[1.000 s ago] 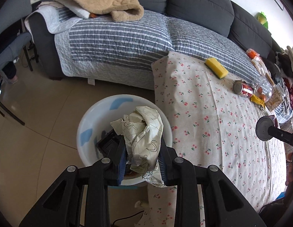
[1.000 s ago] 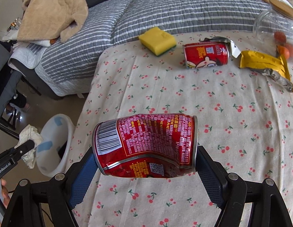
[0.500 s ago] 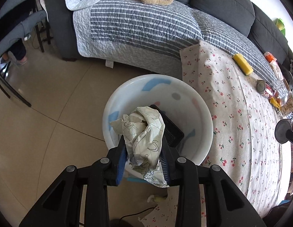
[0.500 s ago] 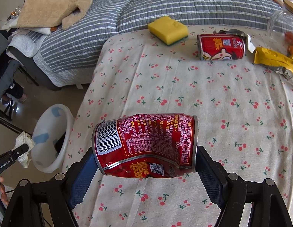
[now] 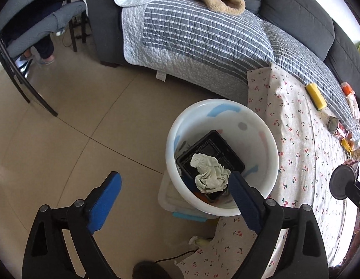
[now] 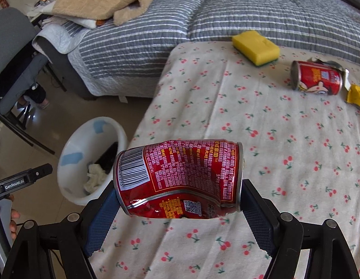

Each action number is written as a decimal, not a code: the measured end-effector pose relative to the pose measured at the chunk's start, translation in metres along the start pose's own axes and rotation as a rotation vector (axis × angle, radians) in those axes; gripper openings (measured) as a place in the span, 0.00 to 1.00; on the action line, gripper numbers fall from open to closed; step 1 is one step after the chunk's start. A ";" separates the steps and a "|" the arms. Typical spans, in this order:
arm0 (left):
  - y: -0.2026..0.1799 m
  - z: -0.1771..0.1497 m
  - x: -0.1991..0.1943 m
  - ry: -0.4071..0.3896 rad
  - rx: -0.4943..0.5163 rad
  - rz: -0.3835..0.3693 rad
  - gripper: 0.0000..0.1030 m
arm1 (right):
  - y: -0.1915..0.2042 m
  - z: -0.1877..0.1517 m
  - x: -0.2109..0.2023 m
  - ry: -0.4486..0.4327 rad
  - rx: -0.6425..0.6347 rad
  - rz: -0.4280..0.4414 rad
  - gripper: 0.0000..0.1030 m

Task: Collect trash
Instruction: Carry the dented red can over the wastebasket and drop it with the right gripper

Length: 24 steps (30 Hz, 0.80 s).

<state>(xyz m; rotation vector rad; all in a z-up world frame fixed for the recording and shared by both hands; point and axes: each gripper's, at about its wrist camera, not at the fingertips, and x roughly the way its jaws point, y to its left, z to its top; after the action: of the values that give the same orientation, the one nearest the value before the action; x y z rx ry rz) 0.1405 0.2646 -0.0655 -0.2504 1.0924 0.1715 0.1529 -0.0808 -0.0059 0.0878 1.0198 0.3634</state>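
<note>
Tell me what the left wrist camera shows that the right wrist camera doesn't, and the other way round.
Only the left wrist view shows the left gripper, whose jaws have just been opening, empty, and the black tray clearly under the crumpled paper. Only the right wrist view shows the right gripper clamped on the dented red can. Both show the white bin, yellow sponge, second can and cherry tablecloth.

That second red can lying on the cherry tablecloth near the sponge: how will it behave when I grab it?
The second red can lies on its side, so a nudge would probably roll it. Its torn top looks sharp and thin, so it likely crumples easily, like the dented can gripped end to end in the right gripper. Probably light.
</note>
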 end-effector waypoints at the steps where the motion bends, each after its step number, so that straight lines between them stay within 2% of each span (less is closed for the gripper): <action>1: 0.002 -0.001 -0.001 0.001 0.004 0.004 0.92 | 0.009 0.000 0.005 0.003 -0.019 0.002 0.82; 5: 0.014 -0.006 -0.001 -0.003 0.037 0.041 0.92 | 0.041 0.002 0.028 0.011 -0.058 0.044 0.82; 9: 0.032 -0.011 -0.001 0.008 0.020 0.052 0.92 | 0.068 0.005 0.059 0.023 -0.084 0.062 0.82; 17: 0.057 -0.012 0.004 0.016 -0.005 0.057 0.93 | 0.109 0.013 0.111 0.060 -0.108 0.053 0.82; 24: 0.060 -0.009 0.011 0.032 -0.016 0.062 0.93 | 0.129 0.021 0.125 0.067 -0.159 0.036 0.83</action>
<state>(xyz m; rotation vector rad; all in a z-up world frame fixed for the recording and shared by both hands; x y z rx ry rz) 0.1217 0.3197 -0.0860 -0.2348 1.1315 0.2322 0.1961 0.0845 -0.0664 -0.0493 1.0533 0.4816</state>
